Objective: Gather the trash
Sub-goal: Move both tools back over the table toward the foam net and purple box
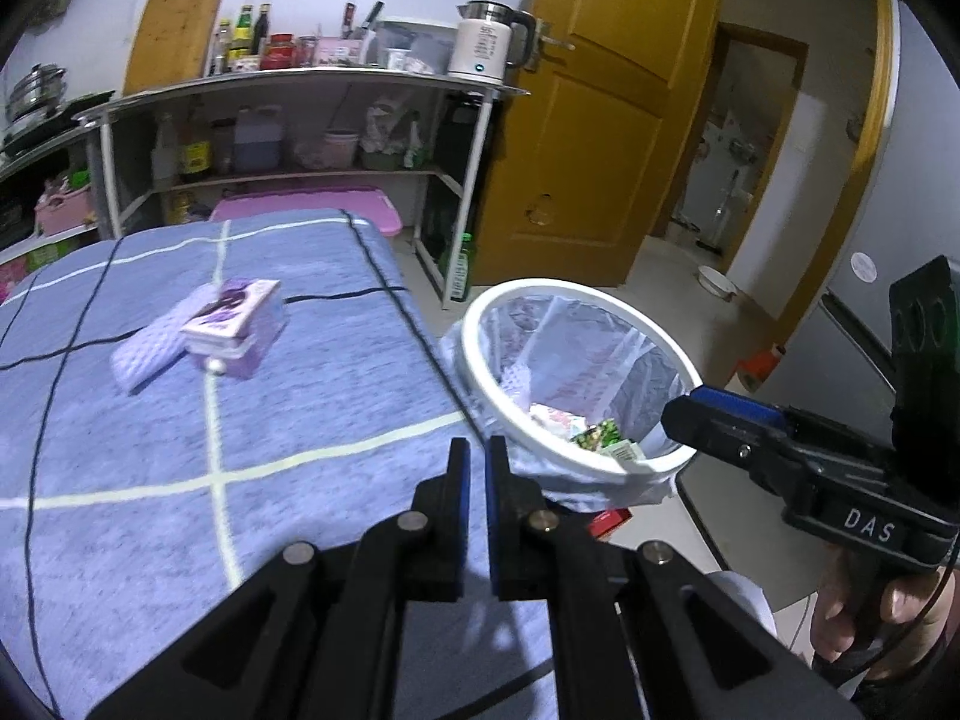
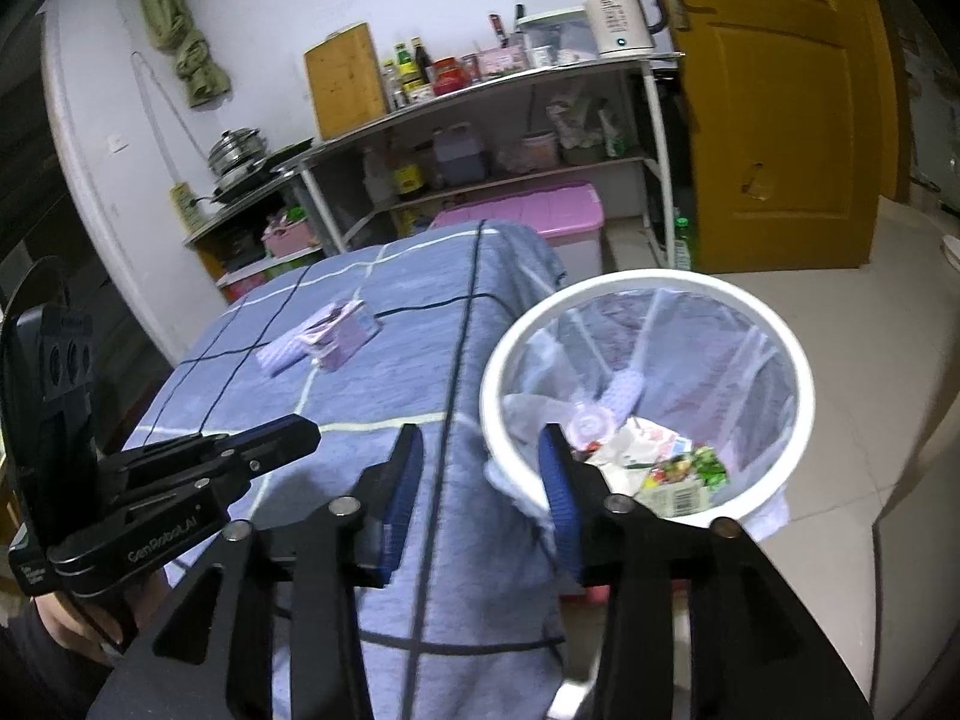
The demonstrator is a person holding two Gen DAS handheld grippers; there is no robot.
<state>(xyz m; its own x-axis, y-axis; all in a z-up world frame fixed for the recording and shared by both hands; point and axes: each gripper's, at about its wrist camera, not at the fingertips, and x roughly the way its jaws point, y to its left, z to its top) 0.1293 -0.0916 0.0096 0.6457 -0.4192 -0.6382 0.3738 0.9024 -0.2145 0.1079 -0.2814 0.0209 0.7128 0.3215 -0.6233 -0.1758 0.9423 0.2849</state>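
Nearest in the left wrist view, the left gripper (image 1: 474, 456) hangs over the edge of the blue checked cloth (image 1: 180, 432), its blue-padded jaws pressed almost together with nothing between them. In the right wrist view the right gripper (image 2: 480, 450) has its jaws spread apart and empty, one finger above the cloth and the other above the rim of the bin.

Just beyond, beside the cloth-covered table, stands the white round trash bin (image 2: 801, 372), lined with a thin, see-through white bag. At its bottom lies the collected trash (image 2: 672, 474): crumpled white paper, a green printed wrapper, a small carton with a barcode, and a pinkish round lid.

Farther along the cloth, well apart from both grippers, rests a small purple and pink box (image 1: 237, 327), tilted, leaning on a pale lilac folded piece (image 1: 150, 348) that touches its left side.

Behind the table are a pink-lidded storage bin (image 2: 540, 213), a metal shelf (image 1: 300, 81) with bottles and a white kettle (image 1: 486, 45), and a yellow-brown door (image 1: 606, 120).
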